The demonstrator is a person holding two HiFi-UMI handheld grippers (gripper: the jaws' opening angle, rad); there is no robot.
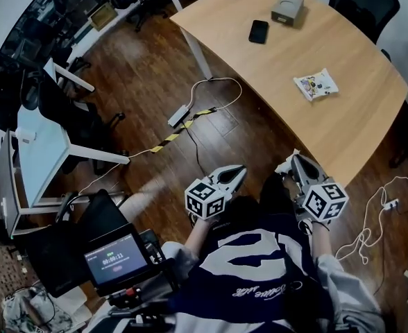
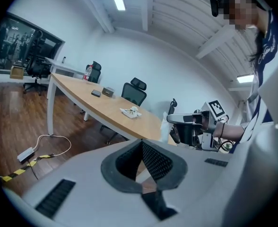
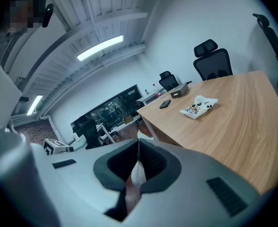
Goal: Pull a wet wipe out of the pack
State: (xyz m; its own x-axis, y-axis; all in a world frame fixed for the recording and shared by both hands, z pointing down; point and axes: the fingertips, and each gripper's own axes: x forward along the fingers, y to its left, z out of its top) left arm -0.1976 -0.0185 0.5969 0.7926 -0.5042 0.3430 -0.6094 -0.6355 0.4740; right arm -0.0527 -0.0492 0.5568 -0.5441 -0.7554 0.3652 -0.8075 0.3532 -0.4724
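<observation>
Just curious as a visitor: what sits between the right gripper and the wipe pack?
Only bare table lies between the right gripper, shut on a wipe, and the pack, as the head view shows.

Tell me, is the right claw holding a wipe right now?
Yes, in the right gripper view the right claw is shut on a white wipe pinched between its pads.

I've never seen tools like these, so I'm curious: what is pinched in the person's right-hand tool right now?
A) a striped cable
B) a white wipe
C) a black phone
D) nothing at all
B: in the right gripper view a white wipe sits pinched between the closed jaws of the right tool, while the phone lies far off on the table.
</observation>
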